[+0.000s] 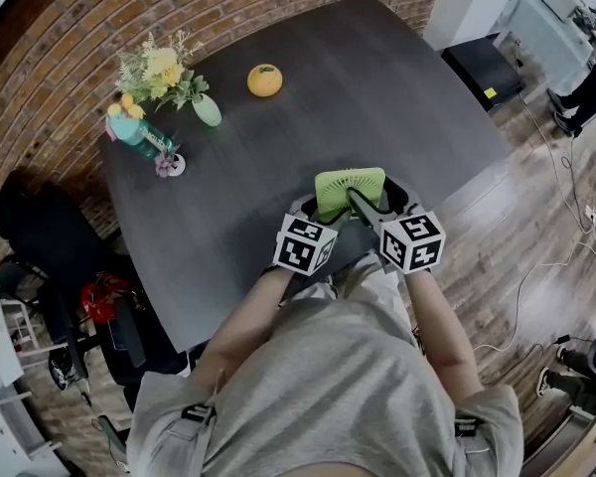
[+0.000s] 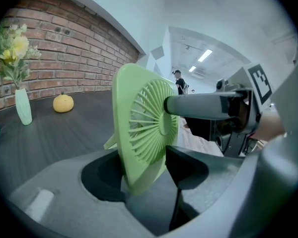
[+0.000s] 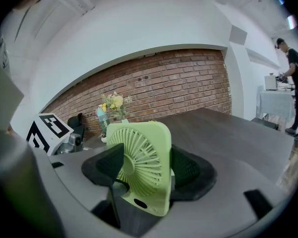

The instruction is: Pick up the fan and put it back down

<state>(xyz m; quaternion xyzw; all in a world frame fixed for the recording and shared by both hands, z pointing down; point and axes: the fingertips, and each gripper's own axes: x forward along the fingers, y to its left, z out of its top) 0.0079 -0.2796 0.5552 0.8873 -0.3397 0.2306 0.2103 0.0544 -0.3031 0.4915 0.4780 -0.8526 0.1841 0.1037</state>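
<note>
Fan upright, grille faces vertical, pinched front-to-back by 2 claws, left gripper and right gripper, 1 from each side, over the near edge of the table, which lies directly below for set-down.

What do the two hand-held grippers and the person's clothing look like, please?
The left hand-held gripper and the right hand-held gripper each have a grey moulded body with two black wedge-shaped pads. Each carries a white cube printed with black square markers. The person wears a grey short-sleeved T-shirt.
</note>
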